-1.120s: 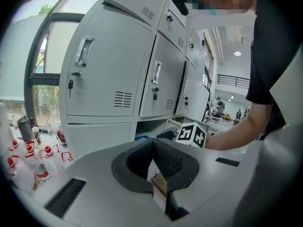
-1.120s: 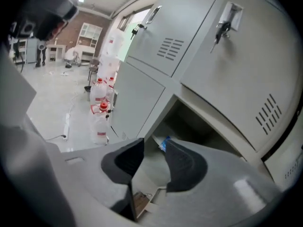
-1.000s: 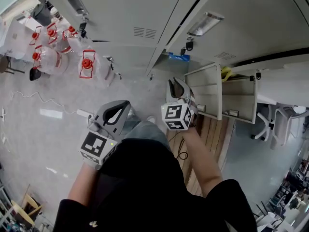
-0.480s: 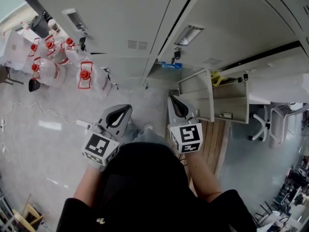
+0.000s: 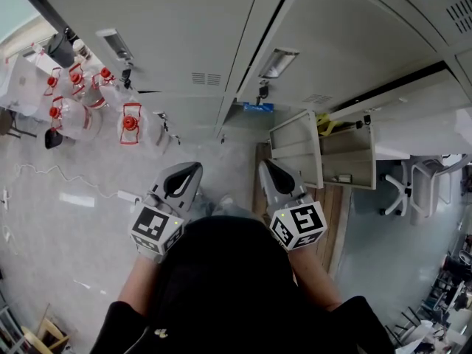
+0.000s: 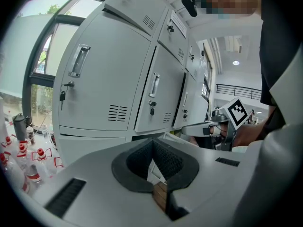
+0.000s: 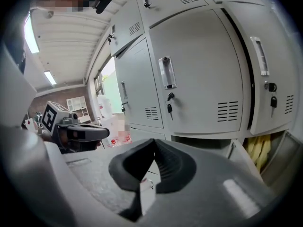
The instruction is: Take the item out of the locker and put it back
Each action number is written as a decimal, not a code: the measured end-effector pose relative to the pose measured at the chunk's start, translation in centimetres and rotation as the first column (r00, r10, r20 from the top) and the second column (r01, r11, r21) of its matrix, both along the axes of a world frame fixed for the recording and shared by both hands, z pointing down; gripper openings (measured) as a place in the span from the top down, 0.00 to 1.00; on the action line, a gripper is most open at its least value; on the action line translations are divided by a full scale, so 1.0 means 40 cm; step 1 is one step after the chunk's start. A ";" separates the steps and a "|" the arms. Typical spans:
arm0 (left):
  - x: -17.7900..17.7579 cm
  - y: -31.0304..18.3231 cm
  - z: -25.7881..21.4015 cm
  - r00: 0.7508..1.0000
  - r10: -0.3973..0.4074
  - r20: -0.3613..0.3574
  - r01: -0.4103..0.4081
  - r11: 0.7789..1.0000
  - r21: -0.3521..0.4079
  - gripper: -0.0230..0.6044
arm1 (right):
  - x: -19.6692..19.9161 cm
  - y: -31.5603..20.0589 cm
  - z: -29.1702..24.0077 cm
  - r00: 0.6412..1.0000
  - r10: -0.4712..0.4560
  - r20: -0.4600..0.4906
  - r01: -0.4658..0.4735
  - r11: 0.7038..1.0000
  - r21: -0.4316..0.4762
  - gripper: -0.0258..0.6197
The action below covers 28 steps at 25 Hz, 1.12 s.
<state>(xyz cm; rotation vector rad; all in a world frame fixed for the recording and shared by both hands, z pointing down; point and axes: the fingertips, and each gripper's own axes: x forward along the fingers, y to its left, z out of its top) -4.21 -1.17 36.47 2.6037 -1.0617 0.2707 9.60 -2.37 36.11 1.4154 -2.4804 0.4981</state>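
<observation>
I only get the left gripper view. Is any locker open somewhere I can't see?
Observer: Yes. In the head view, a low locker on the right has its door swung open.
Operator: Ooh, is something inside?
Observer: Something yellow shows in it in the right gripper view. I cannot tell what it is.
Operator: Is the right gripper holding anything?
Observer: No. Its own view shows the right gripper with its jaws together and nothing between them.
</observation>
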 end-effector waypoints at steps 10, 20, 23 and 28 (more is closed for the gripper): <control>0.024 0.004 -0.020 1.000 0.013 -0.015 -0.013 1.000 0.009 0.95 | 0.008 0.015 -0.022 0.998 -0.026 0.060 0.026 1.000 -0.006 0.96; 0.016 0.007 -0.022 1.000 0.005 -0.017 -0.005 1.000 0.007 0.95 | 0.003 0.026 -0.010 0.999 -0.037 0.040 0.038 0.999 -0.018 0.96; 0.012 0.008 -0.024 1.000 0.003 -0.017 -0.003 1.000 0.010 0.95 | -0.003 0.027 -0.010 0.999 -0.040 0.030 0.040 0.999 -0.016 0.96; 0.002 0.011 -0.021 1.000 -0.003 -0.015 0.003 1.000 0.008 0.95 | -0.009 0.030 -0.006 0.999 -0.043 0.021 0.044 0.999 -0.017 0.96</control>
